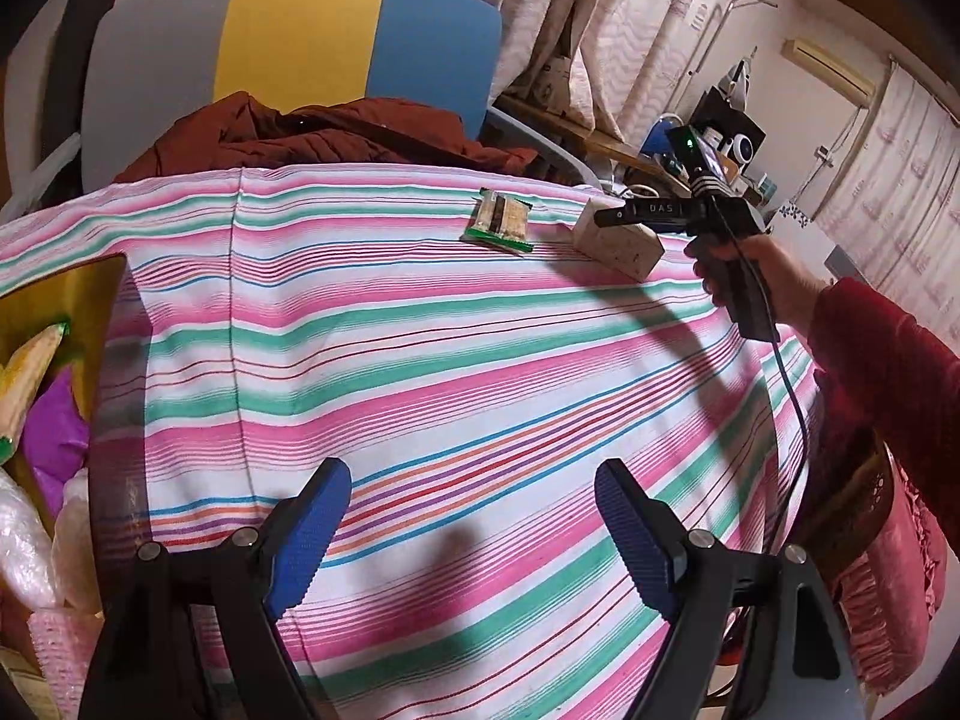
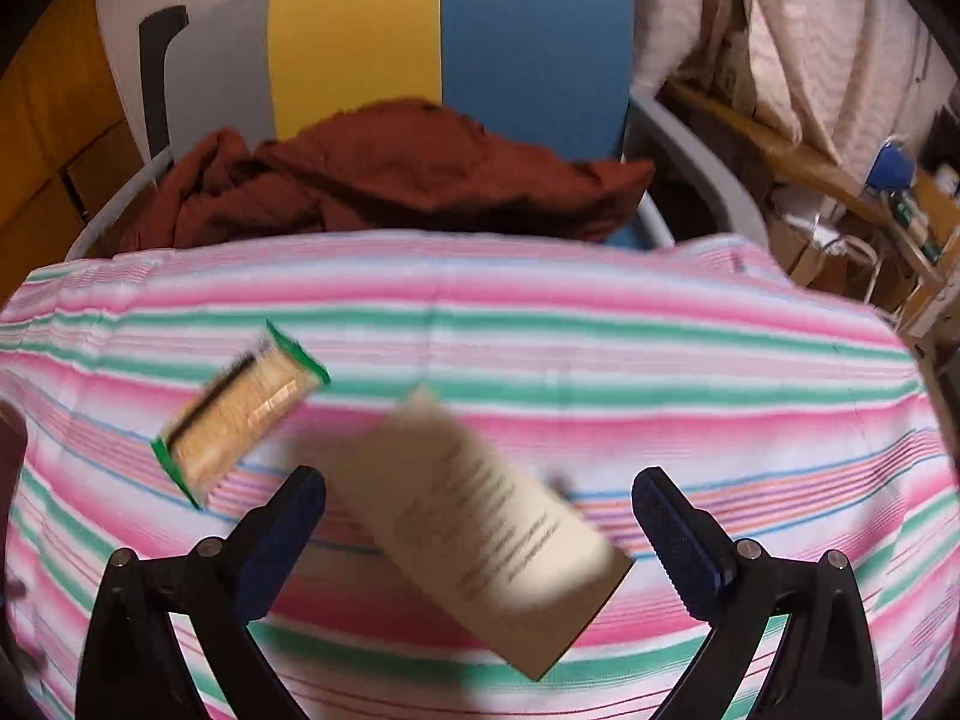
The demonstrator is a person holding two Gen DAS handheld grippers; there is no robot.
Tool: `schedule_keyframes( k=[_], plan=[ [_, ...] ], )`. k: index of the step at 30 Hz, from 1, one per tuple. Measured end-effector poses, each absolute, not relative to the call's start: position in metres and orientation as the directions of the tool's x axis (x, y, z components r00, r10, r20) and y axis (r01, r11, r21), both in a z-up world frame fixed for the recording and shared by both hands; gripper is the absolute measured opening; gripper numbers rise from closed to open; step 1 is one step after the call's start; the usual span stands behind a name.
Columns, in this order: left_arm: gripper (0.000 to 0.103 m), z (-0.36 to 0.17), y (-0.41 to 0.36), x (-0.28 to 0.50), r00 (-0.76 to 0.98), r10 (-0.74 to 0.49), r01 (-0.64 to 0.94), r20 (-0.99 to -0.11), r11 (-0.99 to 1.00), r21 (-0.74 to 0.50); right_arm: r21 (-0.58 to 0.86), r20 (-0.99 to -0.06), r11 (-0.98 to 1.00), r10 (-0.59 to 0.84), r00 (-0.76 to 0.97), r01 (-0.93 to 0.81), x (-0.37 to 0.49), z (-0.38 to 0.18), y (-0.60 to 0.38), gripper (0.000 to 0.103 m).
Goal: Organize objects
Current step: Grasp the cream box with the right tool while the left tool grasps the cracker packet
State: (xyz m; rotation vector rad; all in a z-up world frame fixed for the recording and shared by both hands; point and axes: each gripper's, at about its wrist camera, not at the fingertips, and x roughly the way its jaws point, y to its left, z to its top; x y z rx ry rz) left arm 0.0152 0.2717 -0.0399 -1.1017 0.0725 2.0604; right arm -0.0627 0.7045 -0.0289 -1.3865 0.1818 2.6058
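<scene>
In the left wrist view we see a worktop covered in a soft woven cloth striped in pink, green, white and blue, with a seam running down its left part. Our left gripper hangs low over the cloth, its two ribbed blue pads spread wide with nothing between them. Far across the cloth lies a flat biscuit packet, clear film with green crimped ends showing pale wafers inside. Just to its right sits a cream rectangular box, matte card with fine speckling. The right gripper reaches in from the right edge, level and pointing left, its dark tip over the box's near corner; we cannot tell from here how its jaws stand. A hand in a red knitted sleeve wraps its handle. At the left edge a gold-lined container holds crinkly packets in purple, yellow and white. Behind the worktop stands a chair with grey, yellow and blue panels and a rumpled rust-red garment on its seat.

In the right wrist view the picture is smeared by motion. The right gripper has its blue pads set wide apart, and the cream box lies tilted between them on the cloth, printed lines on its top face, touching neither pad as far as we can tell. The biscuit packet lies slantwise just left of the box, near the left finger.
</scene>
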Motion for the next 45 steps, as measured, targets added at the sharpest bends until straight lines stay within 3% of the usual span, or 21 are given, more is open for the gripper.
schedule_keyframes(
  k=[3,5,7,8,14,20,25,37,40,42,45],
  plan=[
    [0.085,-0.038,0.279,0.013,-0.315,0.610,-0.675,-0.727,-0.682,-0.281,0.077,-0.830,-0.970,0.067,-0.554,-0.232,-0.057,-0.043,0.709,0.097],
    [0.085,-0.035,0.284,0.012,-0.320,0.609,-0.682,-0.726,-0.680,-0.269,0.096,-0.834,-0.959,0.068,-0.547,-0.267,-0.052,-0.052,0.707,0.068],
    [0.085,-0.033,0.294,0.006,-0.313,0.614,-0.694,-0.725,-0.669,-0.267,0.142,-0.818,-0.948,0.050,-0.573,-0.284,-0.046,-0.055,0.703,0.054],
    [0.085,-0.033,0.299,0.003,-0.310,0.614,-0.697,-0.726,-0.666,-0.266,0.143,-0.810,-0.945,0.058,-0.583,-0.294,-0.045,-0.056,0.697,0.052],
    [0.085,-0.032,0.348,-0.030,-0.293,0.606,-0.715,-0.740,-0.652,-0.251,0.142,-0.745,-0.897,0.181,-0.642,-0.418,-0.028,-0.064,0.657,0.052],
    [0.085,-0.031,0.413,-0.064,-0.362,0.581,-0.762,-0.729,-0.635,-0.128,0.048,-0.696,-0.856,0.340,-0.632,-0.514,-0.020,-0.062,0.639,0.050],
    [0.085,-0.043,0.459,-0.103,-0.389,0.561,-0.742,-0.731,-0.661,-0.112,0.142,-0.693,-0.807,0.333,-0.640,-0.574,-0.008,-0.066,0.660,0.050],
    [0.085,-0.074,0.530,-0.133,-0.485,0.479,-0.766,-0.731,-0.637,0.091,0.129,-0.698,-0.805,0.341,-0.630,-0.580,-0.011,-0.073,0.660,0.051],
    [0.069,-0.079,0.531,-0.136,-0.464,0.481,-0.773,-0.743,-0.630,0.075,0.134,-0.694,-0.804,0.341,-0.634,-0.580,-0.011,-0.074,0.660,0.051],
    [0.052,-0.080,0.529,-0.135,-0.462,0.486,-0.774,-0.742,-0.629,0.070,0.137,-0.693,-0.803,0.340,-0.636,-0.580,-0.012,-0.075,0.660,0.051],
    [0.049,-0.082,0.530,-0.134,-0.448,0.487,-0.784,-0.750,-0.618,0.067,0.137,-0.693,-0.803,0.341,-0.636,-0.580,-0.012,-0.075,0.660,0.051]
  ],
)
